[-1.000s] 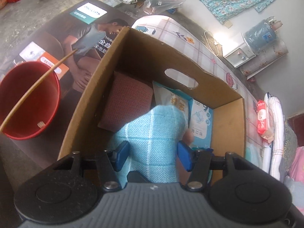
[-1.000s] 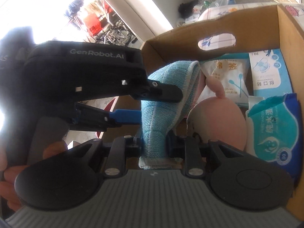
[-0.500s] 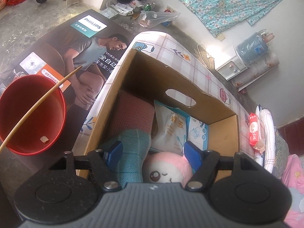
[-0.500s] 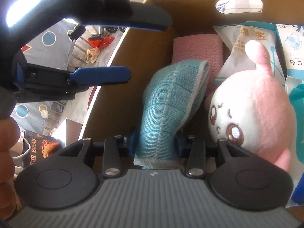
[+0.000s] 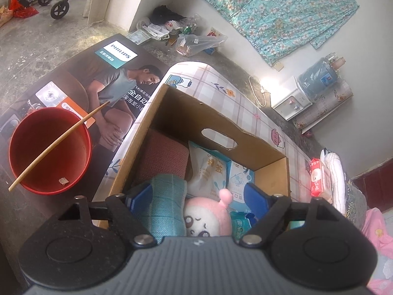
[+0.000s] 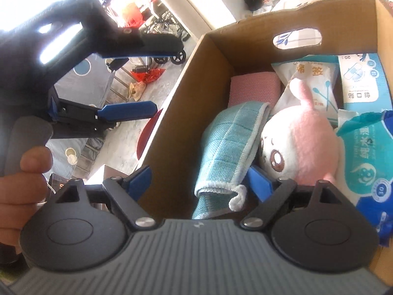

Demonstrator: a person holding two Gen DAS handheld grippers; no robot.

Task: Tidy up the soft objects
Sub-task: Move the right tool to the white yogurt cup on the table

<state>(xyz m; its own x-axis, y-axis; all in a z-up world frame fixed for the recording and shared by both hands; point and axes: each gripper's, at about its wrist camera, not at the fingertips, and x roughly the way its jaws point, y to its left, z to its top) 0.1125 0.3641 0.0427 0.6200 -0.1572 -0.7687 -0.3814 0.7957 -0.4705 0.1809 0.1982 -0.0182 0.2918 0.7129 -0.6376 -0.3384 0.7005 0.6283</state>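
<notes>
A: What is closest to us?

B: The right gripper (image 6: 199,182), at the bottom of its picture. Its fingers are spread wide and hold nothing. The blue towel (image 6: 228,147) lies loose between them, inside the cardboard box (image 6: 186,93).

A: And the other one?

B: The left gripper (image 5: 199,196) is low in its own picture, above the box. Its fingers are spread wide too, with nothing in them.

A: What else is in the box?

B: Right of the towel sits the pink plush toy (image 6: 302,142), touching it. At the right edge is a pack of wet wipes (image 6: 368,157). Farther up, a pink cloth (image 6: 255,88) lies behind the towel, next to a bag of cotton swabs (image 6: 316,78) and a box of plasters (image 6: 363,78).

A: So is the job done?

B: I think it is close. The soft things I can see are in the box. Far at the right edge, outside the box, a red packet (image 5: 316,179) and a white roll (image 5: 335,179) lie. Maybe those come next; I cannot tell.
</notes>
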